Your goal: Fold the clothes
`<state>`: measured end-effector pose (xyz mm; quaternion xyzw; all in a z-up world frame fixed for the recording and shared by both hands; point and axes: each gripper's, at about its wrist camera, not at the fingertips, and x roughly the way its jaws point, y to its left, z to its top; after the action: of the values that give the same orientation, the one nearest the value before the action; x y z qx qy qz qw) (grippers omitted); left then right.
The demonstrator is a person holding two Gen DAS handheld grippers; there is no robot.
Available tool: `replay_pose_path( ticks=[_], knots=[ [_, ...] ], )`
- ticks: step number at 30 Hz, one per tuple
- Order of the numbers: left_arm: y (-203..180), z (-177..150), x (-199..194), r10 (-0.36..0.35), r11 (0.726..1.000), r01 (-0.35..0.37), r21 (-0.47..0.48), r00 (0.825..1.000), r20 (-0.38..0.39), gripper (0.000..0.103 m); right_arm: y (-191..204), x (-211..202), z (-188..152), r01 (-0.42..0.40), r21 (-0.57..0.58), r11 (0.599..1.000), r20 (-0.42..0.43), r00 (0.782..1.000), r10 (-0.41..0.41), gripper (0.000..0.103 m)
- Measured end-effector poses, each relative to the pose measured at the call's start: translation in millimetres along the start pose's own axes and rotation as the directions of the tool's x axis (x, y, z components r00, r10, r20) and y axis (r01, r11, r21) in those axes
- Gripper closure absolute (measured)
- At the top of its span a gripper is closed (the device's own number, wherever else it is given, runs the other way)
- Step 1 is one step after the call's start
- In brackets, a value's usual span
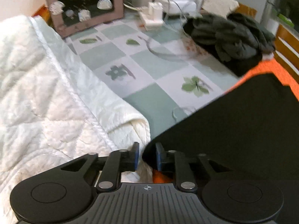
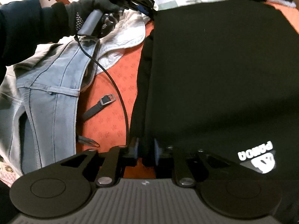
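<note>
Two grippers sit on the same long edge of a black garment (image 2: pixel 214 65), one at each end, prob. so the fold lands square. It lies flat on the bed's orange cover (image 2: pixel 112 85), a white printed logo (image 2: pixel 257 160) just right of the right gripper (image 2: pixel 146 154).

Right gripper: jaws apart w/ a modest gap; the folded side edge of the garment runs up between them, but pads don't look pressed on it, so I read it as let go, not clamped. Left gripper (image 1: pixel 146 155): jaws likewise apart; the garment's corner sits against the right-hand pad, nothing pinched. In the right wrist view a gloved hand (image 2: pixel 89 15) holds that left gripper at the garment's far corner, cable (image 2: pixel 119 93) trailing back toward the camera.

Judging by the neat doubled edge, a side fold looks laid down and released; next prob. a re-grip for the cross fold.

Left of the right gripper: light denim jeans (image 2: pixel 46 97) and a dark strap w/ buckle (image 2: pixel 101 104), pushed aside, likely waiting their turn. Left of the left gripper: white quilted blanket (image 1: pixel 46 84). Ahead of it: checked leaf-print sheet (image 1: pixel 149 74), dark grey clothes pile (image 1: pixel 233 35), chargers (image 1: pixel 153 15), a framed picture (image 1: pixel 82 5).
</note>
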<state>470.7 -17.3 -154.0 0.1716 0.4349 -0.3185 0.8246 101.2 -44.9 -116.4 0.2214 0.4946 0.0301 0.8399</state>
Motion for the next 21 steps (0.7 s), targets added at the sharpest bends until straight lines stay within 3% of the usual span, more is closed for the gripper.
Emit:
replay_pose_path(
  ticks=[2, 6, 13, 21],
  knots=[
    [0.0, 3.8, -14.3, 0.021, 0.999, -0.019, -0.041, 0.999, 0.039, 0.067, -0.4, -15.8, -1.3, 0.011, -0.01, 1.0, 0.036, 0.999, -0.011, 0.067],
    [-9.6, 10.1, -56.3, -0.023, 0.997, 0.03, -0.067, 0.995, 0.102, 0.056, -27.4, -57.7, -10.0, 0.046, 0.02, 0.999, 0.114, 0.992, -0.048, 0.065],
    [-61.9, -9.2, -127.8, -0.073, 0.996, 0.078, -0.029, 0.985, 0.159, 0.053, -100.4, -127.8, -36.7, 0.158, 0.102, 0.982, 0.177, 0.969, -0.174, 0.065],
    [-133.7, -58.8, -192.8, -0.066, 0.985, 0.095, -0.144, 0.979, 0.191, 0.052, -205.8, -196.8, -68.6, 0.257, 0.145, 0.956, 0.192, 0.94, -0.281, 0.061]
  ],
)
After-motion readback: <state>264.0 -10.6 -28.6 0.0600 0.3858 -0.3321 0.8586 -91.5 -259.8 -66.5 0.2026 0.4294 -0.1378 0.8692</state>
